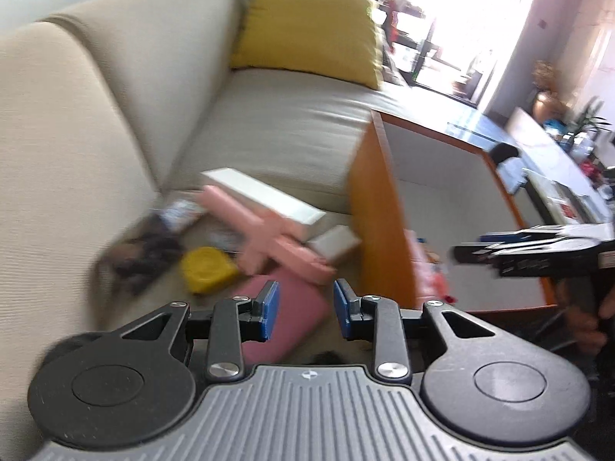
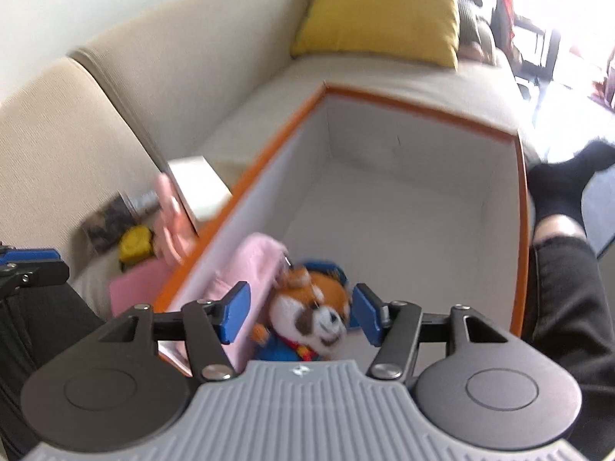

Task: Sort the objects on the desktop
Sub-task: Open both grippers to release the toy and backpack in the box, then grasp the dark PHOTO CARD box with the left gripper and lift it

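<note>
Right gripper [image 2: 301, 317] over the orange box [image 2: 423, 109], jaws apart, pads clear of the plush toy [image 2: 311, 317] lying in the box's near corner beside a pink pouch [image 2: 246, 269]: a drop-off step, likely. Left gripper [image 1: 303, 309] jaws open, empty, above the sofa seat [image 1: 276, 123]. Next: pick from the pile by the box's outer wall, perhaps the pink notebook [image 1: 296, 315].
</note>
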The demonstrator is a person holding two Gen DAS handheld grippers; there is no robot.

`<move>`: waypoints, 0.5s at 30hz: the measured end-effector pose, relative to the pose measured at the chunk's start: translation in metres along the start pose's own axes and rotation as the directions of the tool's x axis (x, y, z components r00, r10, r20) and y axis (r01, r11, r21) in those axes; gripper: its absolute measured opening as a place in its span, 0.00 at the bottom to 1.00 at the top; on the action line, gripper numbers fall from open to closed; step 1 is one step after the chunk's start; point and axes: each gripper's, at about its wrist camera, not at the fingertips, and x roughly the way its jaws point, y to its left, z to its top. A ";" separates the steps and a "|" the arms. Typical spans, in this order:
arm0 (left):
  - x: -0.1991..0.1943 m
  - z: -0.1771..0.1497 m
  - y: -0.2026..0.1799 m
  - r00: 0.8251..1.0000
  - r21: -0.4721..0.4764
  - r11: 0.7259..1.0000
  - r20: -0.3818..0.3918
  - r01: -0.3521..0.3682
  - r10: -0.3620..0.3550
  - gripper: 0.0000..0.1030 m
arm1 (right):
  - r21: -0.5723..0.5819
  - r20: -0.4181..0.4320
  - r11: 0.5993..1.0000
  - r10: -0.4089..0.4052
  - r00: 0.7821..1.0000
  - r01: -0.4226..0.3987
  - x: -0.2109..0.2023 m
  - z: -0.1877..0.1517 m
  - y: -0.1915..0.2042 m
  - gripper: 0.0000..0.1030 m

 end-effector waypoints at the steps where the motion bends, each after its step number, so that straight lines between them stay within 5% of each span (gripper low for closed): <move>1: -0.002 0.001 0.007 1.000 0.001 1.000 0.004 -0.022 0.022 0.34 | -0.016 0.022 1.000 0.018 1.000 -0.017 -0.002 0.003 0.004 0.60; 7: -0.006 0.011 0.047 0.993 0.030 0.993 0.006 -0.116 0.116 0.39 | -0.117 0.038 0.983 0.145 0.989 -0.140 0.007 0.029 0.050 0.60; 9: -0.004 0.015 0.057 0.990 0.060 0.989 0.013 -0.138 0.137 0.50 | -0.153 0.019 0.974 0.173 0.985 -0.168 0.019 0.038 0.070 0.59; 15: 0.022 0.028 0.079 0.985 0.184 0.969 -0.013 -0.165 0.170 0.55 | -0.135 -0.096 0.961 0.229 0.969 -0.240 0.073 0.056 0.116 0.57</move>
